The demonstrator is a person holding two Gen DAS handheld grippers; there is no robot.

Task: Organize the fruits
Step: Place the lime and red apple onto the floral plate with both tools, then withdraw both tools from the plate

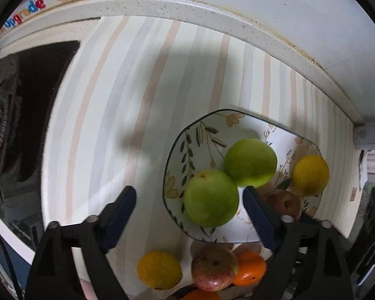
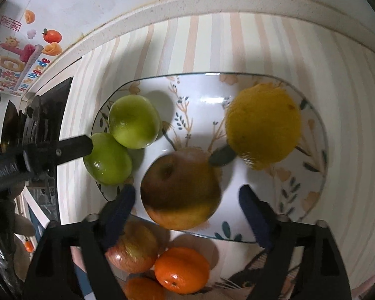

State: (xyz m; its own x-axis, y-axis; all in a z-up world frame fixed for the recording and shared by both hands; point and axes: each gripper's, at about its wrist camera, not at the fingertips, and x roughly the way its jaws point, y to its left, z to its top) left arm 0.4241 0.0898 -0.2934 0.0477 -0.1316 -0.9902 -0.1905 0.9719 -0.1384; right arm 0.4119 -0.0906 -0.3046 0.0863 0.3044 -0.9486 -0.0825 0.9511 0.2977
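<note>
The left gripper (image 1: 189, 196) is spread wide, its blue-padded fingers (image 1: 257, 215) bracketing the nearer green apple (image 1: 210, 198) without clearly touching it; nothing is held. The right gripper (image 2: 187, 195) is equally wide, its fingers on either side of a blurred red-yellow apple (image 2: 181, 190) on the plate (image 2: 202, 102); whether they touch it I cannot tell.

The plate is glossy ceramic, angular-rimmed, painted with leaves and flowers. In the right wrist view, two smooth green apples sit touching at its 9 o'clock edge and a dimpled yellow citrus (image 2: 263, 125) at 2 o'clock. Off the plate at 6 o'clock lie a red apple (image 2: 132, 247) and a shiny orange (image 2: 182, 270) on the striped mat (image 2: 212, 40).
</note>
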